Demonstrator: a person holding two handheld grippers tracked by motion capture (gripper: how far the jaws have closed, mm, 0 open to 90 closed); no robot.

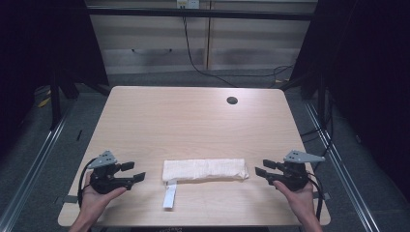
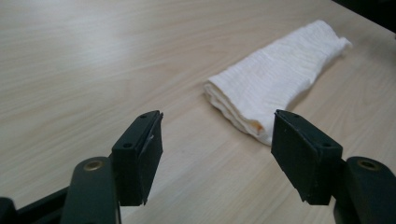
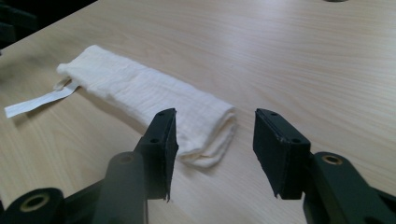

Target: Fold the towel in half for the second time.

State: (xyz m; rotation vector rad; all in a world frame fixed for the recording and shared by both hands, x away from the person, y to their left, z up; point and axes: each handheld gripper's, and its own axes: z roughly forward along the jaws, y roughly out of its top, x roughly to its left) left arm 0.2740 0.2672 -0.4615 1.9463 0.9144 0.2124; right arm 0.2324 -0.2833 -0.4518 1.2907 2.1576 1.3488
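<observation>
Cloth work is at its opening step, by my reading: a white, loosely woven cloth folded into a long flat bundle [image 1: 205, 170] lies near the front edge of the pale wood-grain surface [image 1: 193, 116], untouched, with a narrow white tag strip [image 1: 169, 196] trailing from its left end toward the person. The left gripper [image 1: 133, 172] hangs just off the bundle's left end, its black fingers [image 2: 140, 156] spread wide with nothing between them; in the left gripper view the folded end [image 2: 233, 105] sits ahead, between the two pads but apart from both. The right gripper [image 1: 262, 168] mirrors it near the right end, fingers [image 3: 161, 149] likewise wide apart and holding nothing, the layered end [image 3: 210, 135] lying just beyond them. A dark round hole [image 1: 232, 100] marks the far part of the surface, well apart from everything. The next move likely calls for each gripper to advance and lower until one finger slides over and one under a layer, then close; catching only the top layer would suit unfolding.
</observation>
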